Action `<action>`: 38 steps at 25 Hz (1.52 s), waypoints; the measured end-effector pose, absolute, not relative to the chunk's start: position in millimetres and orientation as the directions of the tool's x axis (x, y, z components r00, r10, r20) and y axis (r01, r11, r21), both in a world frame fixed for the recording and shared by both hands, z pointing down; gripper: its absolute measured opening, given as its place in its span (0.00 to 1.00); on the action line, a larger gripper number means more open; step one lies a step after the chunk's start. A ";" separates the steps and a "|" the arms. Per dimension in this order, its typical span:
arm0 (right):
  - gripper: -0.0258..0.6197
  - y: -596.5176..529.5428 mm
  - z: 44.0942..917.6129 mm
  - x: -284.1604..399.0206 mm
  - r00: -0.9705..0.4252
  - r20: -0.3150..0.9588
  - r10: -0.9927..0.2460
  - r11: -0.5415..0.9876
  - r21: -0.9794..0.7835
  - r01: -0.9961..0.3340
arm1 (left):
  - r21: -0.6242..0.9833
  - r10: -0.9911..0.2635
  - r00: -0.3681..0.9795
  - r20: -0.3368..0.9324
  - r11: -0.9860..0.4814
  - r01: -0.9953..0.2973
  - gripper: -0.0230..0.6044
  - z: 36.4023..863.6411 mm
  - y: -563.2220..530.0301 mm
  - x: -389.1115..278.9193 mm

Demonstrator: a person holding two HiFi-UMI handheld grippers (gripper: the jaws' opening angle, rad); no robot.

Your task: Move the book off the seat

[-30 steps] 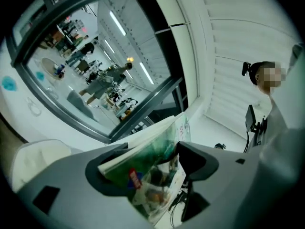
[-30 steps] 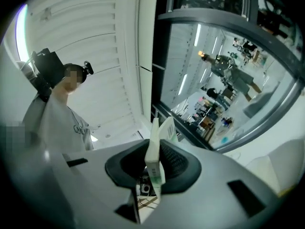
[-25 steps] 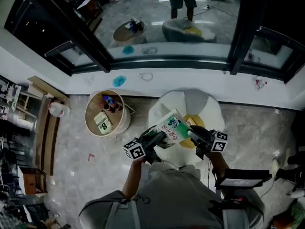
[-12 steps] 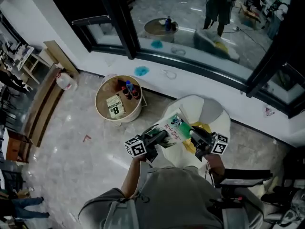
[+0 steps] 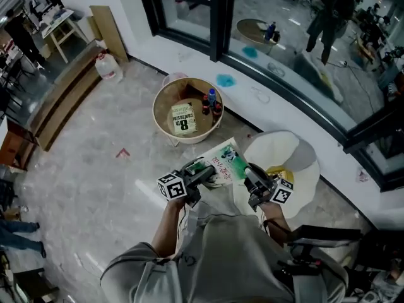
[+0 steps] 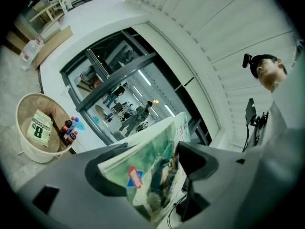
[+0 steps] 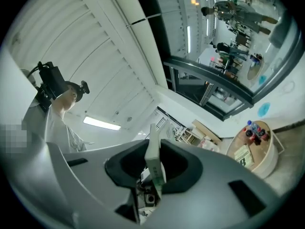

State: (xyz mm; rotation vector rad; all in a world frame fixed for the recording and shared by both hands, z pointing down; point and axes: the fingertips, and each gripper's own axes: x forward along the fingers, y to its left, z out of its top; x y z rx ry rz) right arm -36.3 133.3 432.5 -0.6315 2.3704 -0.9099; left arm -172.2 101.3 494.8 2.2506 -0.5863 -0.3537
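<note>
A green-and-white book point(image 5: 225, 163) hangs in the air between both grippers, to the left of the white round seat point(image 5: 285, 153). My left gripper point(image 5: 201, 172) is shut on the book's near left edge; in the left gripper view the book point(image 6: 155, 171) fills the space between the jaws. My right gripper point(image 5: 251, 177) is shut on the book's right edge, and the right gripper view shows that thin edge point(image 7: 154, 163) pinched between the pads. A yellow thing point(image 5: 280, 173) lies on the seat behind the right gripper.
A round wooden side table point(image 5: 165, 130) with a raised rim stands just beyond the book, holding another book point(image 5: 184, 118) and small bottles point(image 5: 211, 103). A window sill and glass wall run behind. A water jug point(image 5: 109, 67) and boards lie at the far left. The floor is grey marble.
Both grippers have carried the book leftward, off the seat and toward the round side table. The seat now lies to the right of the book. The grips have not changed.
</note>
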 end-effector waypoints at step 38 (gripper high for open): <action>0.16 -319.4 395.1 -227.7 -0.832 -0.497 -0.248 0.692 -0.691 0.207 | 0.682 -0.855 0.517 -0.036 -0.399 -0.613 0.59 451.5 -283.8 -369.1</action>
